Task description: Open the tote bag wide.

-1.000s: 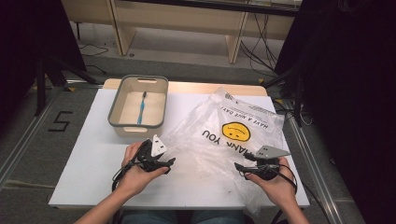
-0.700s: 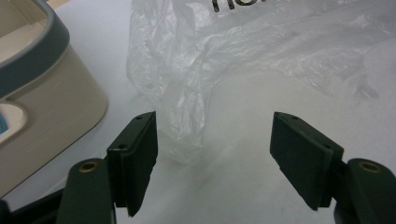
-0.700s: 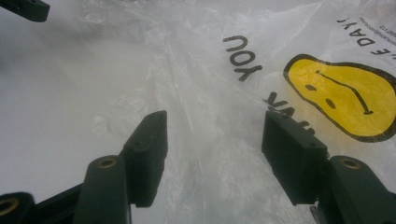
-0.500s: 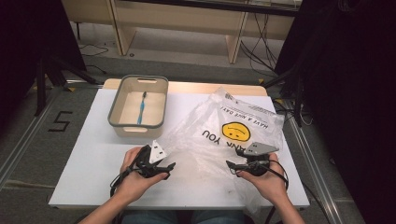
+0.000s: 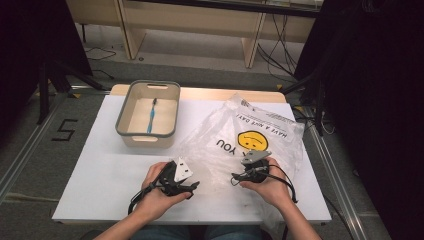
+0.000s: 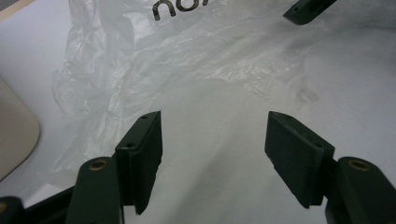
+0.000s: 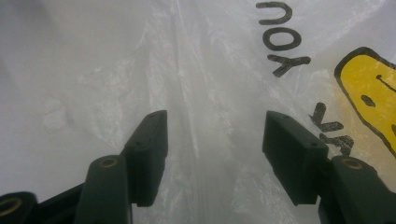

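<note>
A white table point(image 5: 100, 170) stood on a grey floor point(image 5: 210, 75). Beyond it was a light wooden bench or shelf frame point(image 5: 200, 20), with black cables point(image 5: 280, 50) trailing beneath. Black drapes point(image 5: 370, 90) hung at both sides. A "5" point(image 5: 65, 130) was taped on the floor at left.

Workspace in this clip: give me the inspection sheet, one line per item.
Surface: white table, bare along its left side.
Job's things: clear plastic bag with a yellow smiley, lying crumpled and flat at right.
Clutter: grey-rimmed bin at back left, blue toothbrush inside.
Grippers: left gripper open over bare table at the bag's edge, jaws just closing a little; right gripper open over the bag, nothing clamped.
Cables: black cable loops by the right hand.
Surroundings: wooden furniture, floor wires, a "5" marked on the floor.
</note>
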`<state>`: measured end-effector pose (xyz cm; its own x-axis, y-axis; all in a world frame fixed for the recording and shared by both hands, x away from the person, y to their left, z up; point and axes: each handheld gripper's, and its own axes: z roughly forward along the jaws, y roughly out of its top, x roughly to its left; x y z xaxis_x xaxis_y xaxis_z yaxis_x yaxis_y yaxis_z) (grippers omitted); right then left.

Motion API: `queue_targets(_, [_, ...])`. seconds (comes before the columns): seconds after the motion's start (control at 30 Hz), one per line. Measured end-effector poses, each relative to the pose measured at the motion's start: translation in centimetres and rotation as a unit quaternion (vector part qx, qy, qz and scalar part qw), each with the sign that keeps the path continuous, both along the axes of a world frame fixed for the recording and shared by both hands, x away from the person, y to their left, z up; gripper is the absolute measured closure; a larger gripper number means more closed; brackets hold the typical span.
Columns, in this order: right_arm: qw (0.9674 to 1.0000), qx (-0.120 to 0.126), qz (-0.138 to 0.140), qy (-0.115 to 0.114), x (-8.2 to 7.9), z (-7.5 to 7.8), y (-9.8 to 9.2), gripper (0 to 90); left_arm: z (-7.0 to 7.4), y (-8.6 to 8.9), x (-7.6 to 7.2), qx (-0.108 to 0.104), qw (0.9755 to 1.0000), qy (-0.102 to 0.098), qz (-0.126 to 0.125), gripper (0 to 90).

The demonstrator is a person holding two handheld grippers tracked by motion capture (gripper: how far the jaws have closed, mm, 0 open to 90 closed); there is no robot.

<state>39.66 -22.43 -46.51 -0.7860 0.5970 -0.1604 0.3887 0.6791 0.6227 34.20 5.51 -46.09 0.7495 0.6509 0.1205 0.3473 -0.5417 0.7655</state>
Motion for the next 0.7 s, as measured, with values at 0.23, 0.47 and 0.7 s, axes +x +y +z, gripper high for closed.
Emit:
queue_targets(0.23, [1.0000,-0.006,0.000,0.006,0.64,-0.52,0.34,62.9,-0.21,-0.09,0.07,0.000,1.0000,0.002,0.000,36.9])
queue_targets(0.47, [0.9999,-0.011,-0.001,0.007,1.08,-0.69,0.24,75.9,-0.30,-0.11,0.08,0.003,1.0000,0.002,-0.004,37.0])
queue_targets(0.7, [0.9998,-0.016,-0.001,0.013,1.00,-0.73,0.28,87.6,-0.32,-0.12,0.07,0.003,1.0000,-0.001,-0.005,37.1])
